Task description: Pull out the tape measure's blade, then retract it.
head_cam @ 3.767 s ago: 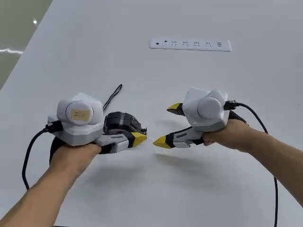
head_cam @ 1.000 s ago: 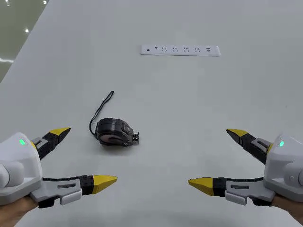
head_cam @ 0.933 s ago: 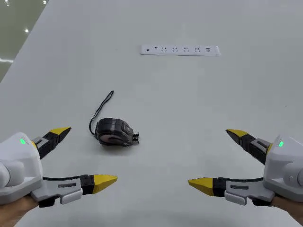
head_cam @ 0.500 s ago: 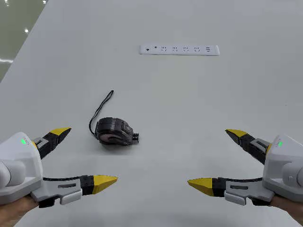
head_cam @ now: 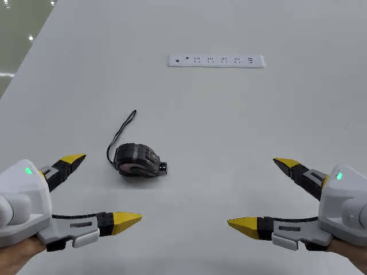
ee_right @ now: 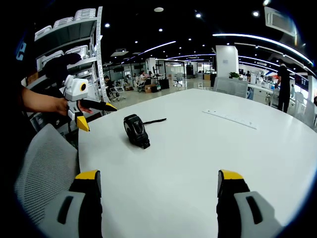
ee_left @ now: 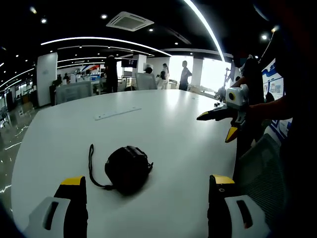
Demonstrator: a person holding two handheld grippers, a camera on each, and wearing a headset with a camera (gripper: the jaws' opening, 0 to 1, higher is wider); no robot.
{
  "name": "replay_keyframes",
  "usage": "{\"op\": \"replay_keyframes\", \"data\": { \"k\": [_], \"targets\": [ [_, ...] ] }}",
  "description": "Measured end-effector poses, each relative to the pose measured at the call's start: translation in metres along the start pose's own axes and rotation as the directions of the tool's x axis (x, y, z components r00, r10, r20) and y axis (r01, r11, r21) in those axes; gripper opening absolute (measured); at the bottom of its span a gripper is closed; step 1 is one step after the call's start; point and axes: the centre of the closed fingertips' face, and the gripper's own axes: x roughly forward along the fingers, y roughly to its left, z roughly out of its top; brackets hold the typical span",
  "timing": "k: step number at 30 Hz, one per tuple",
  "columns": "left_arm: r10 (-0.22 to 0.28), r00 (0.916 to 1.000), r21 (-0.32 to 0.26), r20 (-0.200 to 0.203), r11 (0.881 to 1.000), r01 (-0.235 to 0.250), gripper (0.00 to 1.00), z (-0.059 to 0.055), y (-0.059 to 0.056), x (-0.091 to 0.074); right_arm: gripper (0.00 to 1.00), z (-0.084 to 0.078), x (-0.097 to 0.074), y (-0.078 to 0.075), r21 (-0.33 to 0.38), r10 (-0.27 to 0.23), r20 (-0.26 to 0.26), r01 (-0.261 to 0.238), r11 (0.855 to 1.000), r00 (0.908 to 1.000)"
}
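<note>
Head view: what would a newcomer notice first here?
The black tape measure lies on the white table, left of centre, with its blade retracted. The left gripper and right gripper hover near the bottom corners, both with jaws wide open. A white power strip lies at the far side.

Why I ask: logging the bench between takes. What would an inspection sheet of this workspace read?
Surface: white table, glossy.
Job's things: tape measure lying on the table, no blade seen out, strap trailing toward the far side.
Clutter: power strip at the far side.
Grippers: left claw and right claw both open, holding nothing, apart from the tape measure.
Cables: nothing seen.
Surroundings: open office, shelves, people standing far off.
</note>
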Motion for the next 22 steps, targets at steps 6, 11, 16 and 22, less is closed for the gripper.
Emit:
{"op": "replay_keyframes", "data": {
  "k": [6, 11, 16, 22],
  "targets": [
    [-0.002, 1.0000, 0.007, -0.007, 1.000, 0.002, 1.00, -0.0011, -0.0001, -0.0013, 1.00, -0.0014, -0.0022, -0.0016, 0.003, -0.006, -0.003, 0.006, 1.000, 1.0000],
    [0.001, 1.0000, 0.010, -0.006, 1.000, 0.000, 1.00, -0.0009, 0.0007, -0.0026, 1.00, -0.0012, -0.0025, -0.0018, 0.004, -0.007, -0.003, 0.007, 1.000, 1.0000],
    [0.003, 1.0000, 0.010, -0.006, 1.000, -0.003, 1.00, -0.0007, 0.0008, -0.0030, 1.00, -0.0018, -0.0026, -0.0010, 0.005, -0.005, -0.006, 0.005, 1.000, 1.0000],
    [0.003, 1.0000, 0.016, -0.008, 1.000, -0.003, 1.00, -0.0003, 0.0008, -0.0030, 1.00, -0.0030, -0.0033, -0.0014, 0.005, -0.007, -0.010, 0.007, 1.000, 0.9999]
  ]
}}
